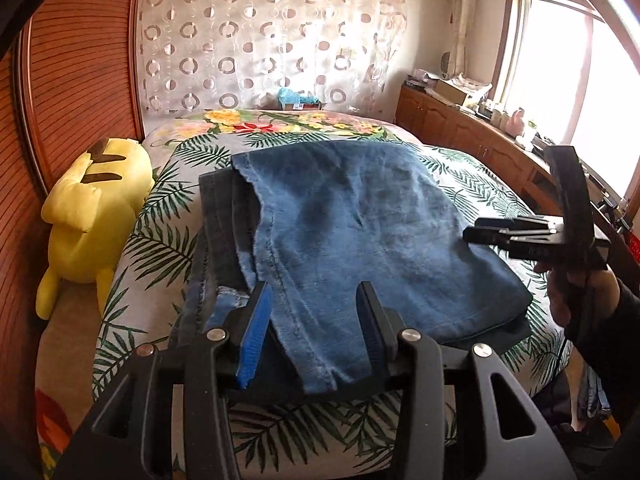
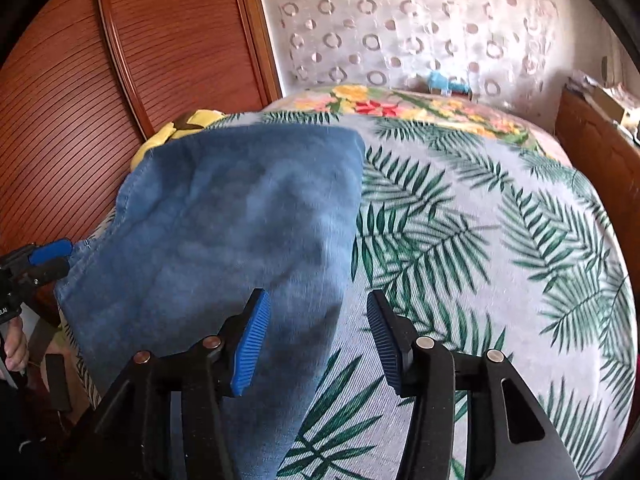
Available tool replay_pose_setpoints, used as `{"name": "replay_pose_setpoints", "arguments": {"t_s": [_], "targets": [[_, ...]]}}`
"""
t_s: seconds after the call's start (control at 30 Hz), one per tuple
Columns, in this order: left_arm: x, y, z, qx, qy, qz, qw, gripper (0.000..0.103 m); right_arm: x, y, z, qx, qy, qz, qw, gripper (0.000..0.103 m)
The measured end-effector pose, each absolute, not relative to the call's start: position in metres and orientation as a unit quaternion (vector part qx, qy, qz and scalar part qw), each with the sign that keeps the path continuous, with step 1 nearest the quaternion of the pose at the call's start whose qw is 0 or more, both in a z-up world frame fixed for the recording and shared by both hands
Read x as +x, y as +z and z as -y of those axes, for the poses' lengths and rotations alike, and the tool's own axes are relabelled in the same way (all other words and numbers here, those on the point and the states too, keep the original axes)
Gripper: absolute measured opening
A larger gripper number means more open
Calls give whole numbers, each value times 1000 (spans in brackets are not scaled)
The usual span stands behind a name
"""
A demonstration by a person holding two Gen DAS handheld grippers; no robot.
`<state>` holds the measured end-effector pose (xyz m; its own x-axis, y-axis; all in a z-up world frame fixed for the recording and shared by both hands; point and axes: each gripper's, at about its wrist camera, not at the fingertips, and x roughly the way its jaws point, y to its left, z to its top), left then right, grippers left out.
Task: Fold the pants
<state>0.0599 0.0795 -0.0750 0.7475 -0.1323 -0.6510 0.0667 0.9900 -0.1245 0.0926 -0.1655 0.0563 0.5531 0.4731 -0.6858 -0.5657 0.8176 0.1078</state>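
Folded blue denim pants [image 1: 360, 232] lie on the palm-leaf printed bedspread [image 2: 500, 240], bare cloth spreading toward three o'clock, while the left gripper [image 1: 316, 316] and right gripper [image 2: 318, 328] both gape wide, holding nothing, above the pants' near edge.
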Motion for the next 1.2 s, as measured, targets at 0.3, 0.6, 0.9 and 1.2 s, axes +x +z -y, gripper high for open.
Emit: {"name": "replay_pose_setpoints", "arguments": {"t_s": [0.3,0.6,0.9,1.2], "targets": [[59,-68,-49,-29,-83,-344,935,45,59,58,180,-41,299,-388,871,52],[66,-77,-38,-19,-91,-356,930,45,85,58,174,-42,305,-391,867,52],[66,-76,-35,-16,-92,-355,930,45,119,55,157,-49,314,-400,860,52],[64,-74,-33,-17,-91,-352,931,45,109,81,148,-84,335,-370,863,3]]}}
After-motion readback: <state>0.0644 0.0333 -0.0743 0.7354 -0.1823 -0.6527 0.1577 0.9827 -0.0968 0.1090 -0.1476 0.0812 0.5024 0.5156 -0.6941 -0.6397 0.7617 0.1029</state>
